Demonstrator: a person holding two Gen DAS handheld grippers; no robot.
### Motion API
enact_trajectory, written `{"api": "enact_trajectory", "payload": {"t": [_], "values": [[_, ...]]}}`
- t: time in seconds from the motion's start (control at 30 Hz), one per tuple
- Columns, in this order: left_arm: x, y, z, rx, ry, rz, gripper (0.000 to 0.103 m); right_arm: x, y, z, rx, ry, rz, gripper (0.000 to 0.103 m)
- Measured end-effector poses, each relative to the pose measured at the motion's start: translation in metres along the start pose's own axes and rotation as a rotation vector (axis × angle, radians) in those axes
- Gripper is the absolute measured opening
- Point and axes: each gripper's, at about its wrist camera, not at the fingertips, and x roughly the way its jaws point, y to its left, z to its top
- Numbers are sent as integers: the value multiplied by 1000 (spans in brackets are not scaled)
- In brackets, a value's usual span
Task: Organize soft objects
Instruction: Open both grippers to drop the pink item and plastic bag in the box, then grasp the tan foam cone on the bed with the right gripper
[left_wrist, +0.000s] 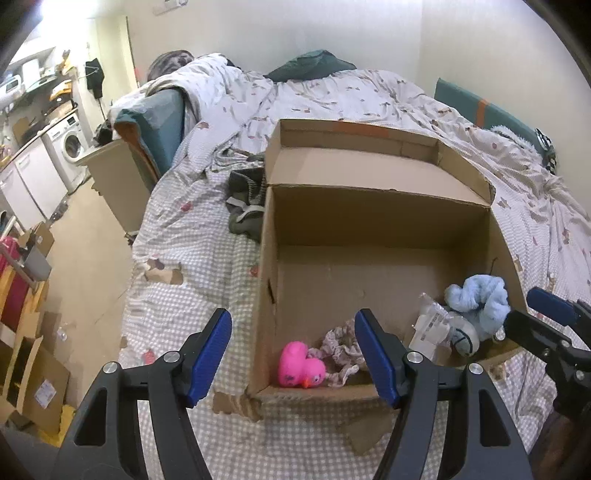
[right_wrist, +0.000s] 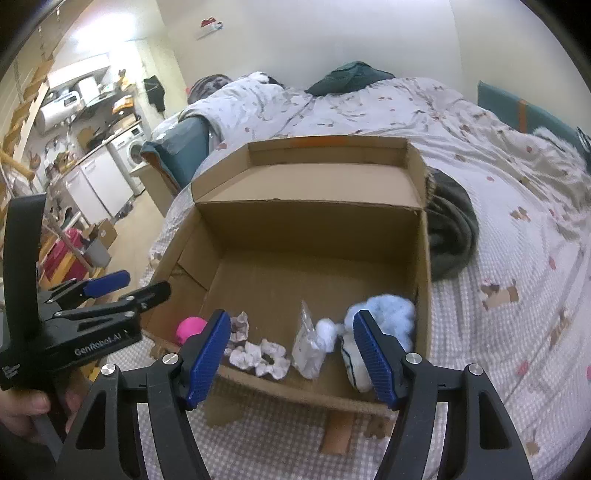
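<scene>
An open cardboard box (left_wrist: 376, 221) (right_wrist: 314, 210) lies on the bed. Along its near wall rest a pink duck toy (left_wrist: 301, 371) (right_wrist: 190, 328), a floral scrunchie (left_wrist: 341, 350), a white scrunchie (right_wrist: 258, 356), a clear plastic packet (left_wrist: 430, 325) (right_wrist: 308, 347), a white striped sock (left_wrist: 465, 338) (right_wrist: 354, 365) and a light blue fluffy piece (left_wrist: 476, 295) (right_wrist: 388, 310). My left gripper (left_wrist: 293, 332) (right_wrist: 136, 286) hovers open over the box's near left corner, holding nothing. Open too, my right gripper (right_wrist: 293, 332) (left_wrist: 532, 314) hangs above the near right part with nothing between its fingers.
A dark green garment (left_wrist: 245, 206) (right_wrist: 450, 229) lies against the box's far side on the checked bedsheet (left_wrist: 192, 295). A teal pillow (left_wrist: 159, 118) sits at the bed's left edge. Left of the bed, the floor holds cardboard boxes (left_wrist: 40, 384) and a washing machine (left_wrist: 70, 144). A hand (right_wrist: 22, 410) grips the left tool.
</scene>
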Motion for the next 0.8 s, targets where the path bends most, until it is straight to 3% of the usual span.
{"api": "enact_trajectory", "payload": {"t": [0.5,0.8], "values": [[-26,17,-39,-58,46,7,67,-25,-18,-34,175,46,15,73],[-16,23,-57,-75,102,30,67,-21,-19,-54,180,117,-36,73]]}}
